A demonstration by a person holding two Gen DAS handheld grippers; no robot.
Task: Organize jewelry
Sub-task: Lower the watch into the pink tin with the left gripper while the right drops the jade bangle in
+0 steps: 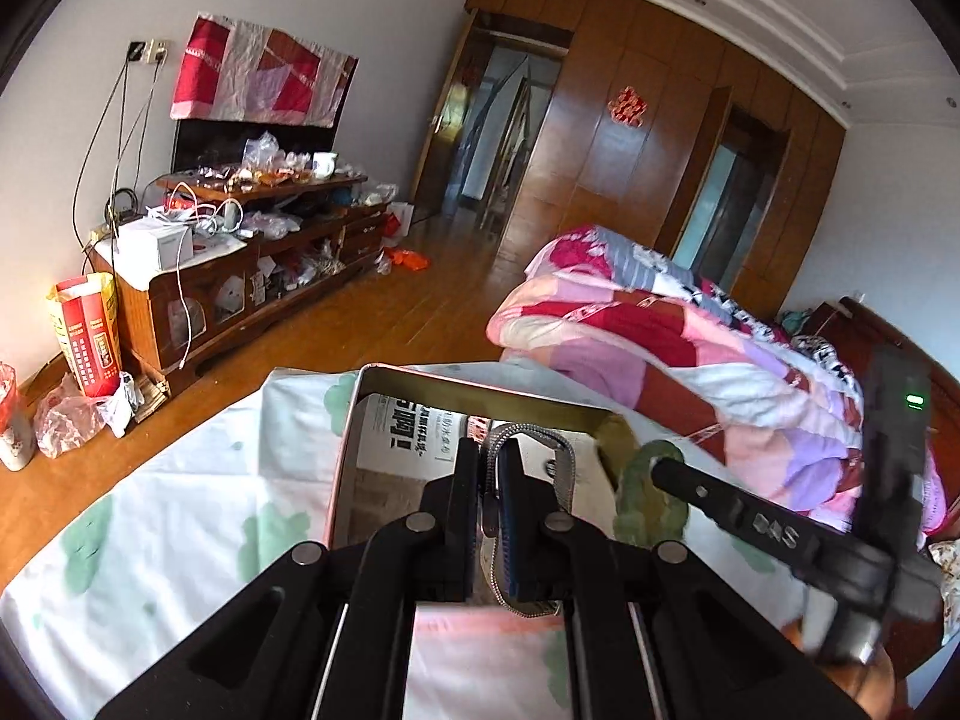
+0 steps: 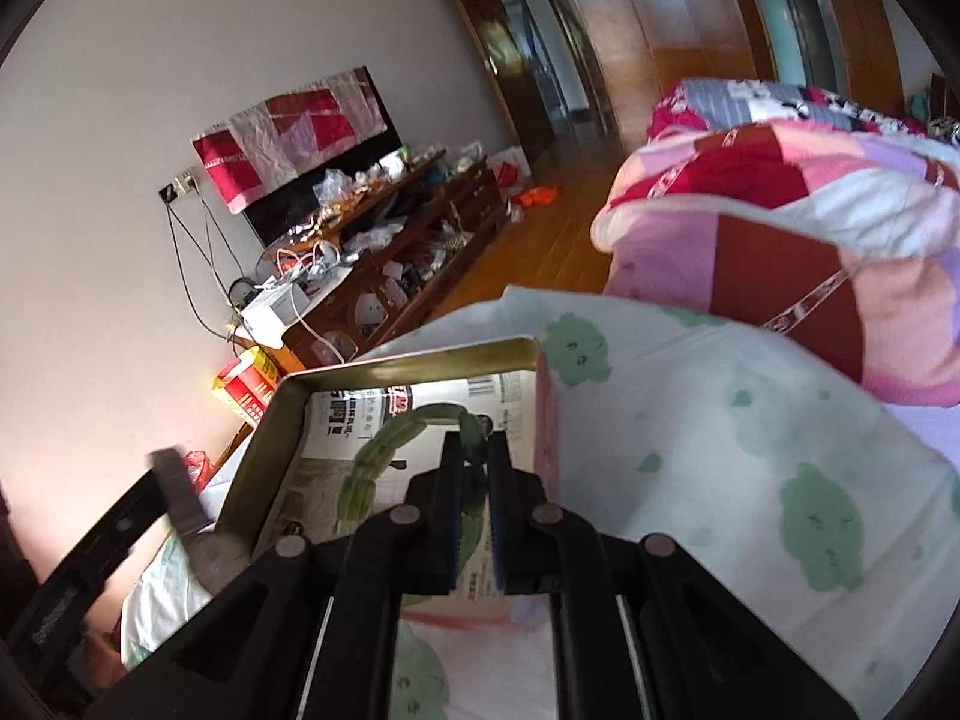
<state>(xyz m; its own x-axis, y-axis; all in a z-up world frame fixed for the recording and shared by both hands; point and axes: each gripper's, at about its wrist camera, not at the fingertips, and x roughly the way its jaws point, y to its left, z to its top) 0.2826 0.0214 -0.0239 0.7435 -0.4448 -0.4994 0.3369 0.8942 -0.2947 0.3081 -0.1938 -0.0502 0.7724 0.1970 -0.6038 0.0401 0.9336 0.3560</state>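
An open pink tin [image 1: 480, 381] with a gold inside and a newspaper lining lies on the bed sheet. My left gripper [image 1: 489, 450] is shut on a silver mesh watch band [image 1: 561, 450], held just over the tin. To its right, my right gripper [image 1: 660, 471] comes in holding a green bead bracelet [image 1: 651, 507] at the tin's right edge. In the right wrist view my right gripper [image 2: 474, 444] is shut on the green bracelet [image 2: 372, 456], which hangs over the tin [image 2: 408, 363]. The watch band [image 2: 180, 498] shows blurred at the lower left.
The tin rests on a white sheet with green prints [image 1: 180, 510]. A folded patchwork quilt [image 1: 660, 330] lies behind it on the bed. Across the wooden floor [image 1: 390, 312] stands a cluttered TV cabinet [image 1: 240, 252], with bags [image 1: 84, 336] beside it.
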